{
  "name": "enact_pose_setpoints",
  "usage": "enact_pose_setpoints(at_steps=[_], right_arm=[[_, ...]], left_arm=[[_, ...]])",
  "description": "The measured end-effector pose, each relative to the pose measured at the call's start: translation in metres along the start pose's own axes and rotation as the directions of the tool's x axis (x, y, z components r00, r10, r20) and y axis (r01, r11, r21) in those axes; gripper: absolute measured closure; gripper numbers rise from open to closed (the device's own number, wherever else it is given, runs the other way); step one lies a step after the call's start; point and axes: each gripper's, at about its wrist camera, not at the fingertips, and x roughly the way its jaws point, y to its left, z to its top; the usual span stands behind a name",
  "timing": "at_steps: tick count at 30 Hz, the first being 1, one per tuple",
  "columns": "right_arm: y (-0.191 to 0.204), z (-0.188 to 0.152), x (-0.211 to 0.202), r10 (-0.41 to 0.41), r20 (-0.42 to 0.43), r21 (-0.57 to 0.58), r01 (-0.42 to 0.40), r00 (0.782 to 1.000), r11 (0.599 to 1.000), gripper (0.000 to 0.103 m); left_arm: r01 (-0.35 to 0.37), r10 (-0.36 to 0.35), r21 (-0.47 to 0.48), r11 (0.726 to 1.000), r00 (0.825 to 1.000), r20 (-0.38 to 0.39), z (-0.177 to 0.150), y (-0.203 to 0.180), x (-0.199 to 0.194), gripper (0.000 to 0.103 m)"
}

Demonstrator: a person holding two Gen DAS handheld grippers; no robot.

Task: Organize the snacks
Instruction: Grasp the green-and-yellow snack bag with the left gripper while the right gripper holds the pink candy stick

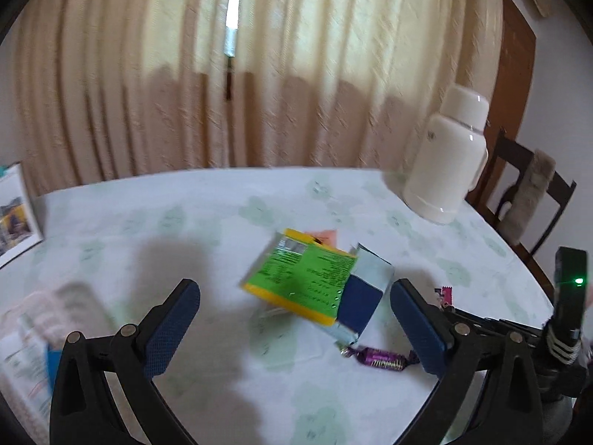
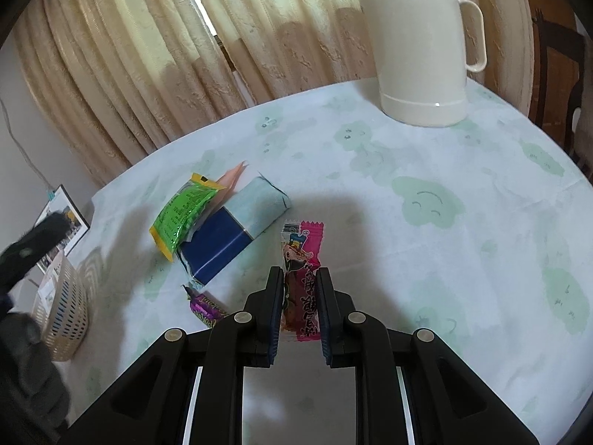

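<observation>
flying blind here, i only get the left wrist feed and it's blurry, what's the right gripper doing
Observer: The right gripper is closed on a pink snack packet, with the packet standing up between its fingers.
Operator: is there somewhere to put it
Observer: Yes, a pale slotted basket sits at the table's left edge in the right wrist view; in your feed it is only a blur.
Operator: anything near the packet i should watch for
Observer: A white thermos jug stands far back on the table; nearer, the blue pack with the green packet leaning on it lies to the left.
</observation>
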Motion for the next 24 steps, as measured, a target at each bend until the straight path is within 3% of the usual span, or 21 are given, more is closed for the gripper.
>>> enact_pose_setpoints(at_steps=[4, 10, 15, 18, 20, 22, 24], right_arm=[[-0.005, 0.000, 0.004, 0.022, -0.023, 0.042, -0.021, 0.999, 0.999, 0.084], [-0.007, 0.001, 0.004, 0.022, -0.026, 0.060, -0.020, 0.999, 0.998, 0.084], [-0.010, 0.001, 0.011, 0.006, -0.052, 0.078, -0.002, 0.999, 0.997, 0.084], [-0.011, 0.001, 0.011, 0.007, -0.055, 0.082, -0.003, 0.998, 0.997, 0.084], [-0.012, 0.001, 0.011, 0.005, -0.052, 0.083, -0.001, 0.999, 0.997, 0.084], [-0.012, 0.001, 0.010, 0.006, -0.048, 0.084, -0.002, 0.999, 0.996, 0.084], [-0.011, 0.000, 0.010, 0.006, -0.047, 0.083, -0.002, 0.999, 0.997, 0.084]], left_arm=[[0.094, -0.093, 0.014, 0.995, 0.993, -0.067, 0.007, -0.004, 0.035, 0.001], [0.109, -0.099, 0.079, 0.991, 0.987, -0.123, 0.016, -0.008, 0.071, 0.001], [0.211, -0.183, 0.124, 0.969, 0.961, -0.210, 0.013, -0.015, 0.088, 0.001], [0.180, -0.145, 0.128, 0.975, 0.959, -0.244, 0.011, -0.013, 0.103, 0.002], [0.133, -0.103, 0.105, 0.986, 0.963, -0.249, 0.011, -0.007, 0.109, 0.008], [0.080, -0.060, 0.069, 0.994, 0.965, -0.257, 0.010, 0.002, 0.114, 0.036], [0.099, -0.094, 0.006, 0.995, 0.961, -0.260, 0.009, 0.014, 0.114, 0.041]])
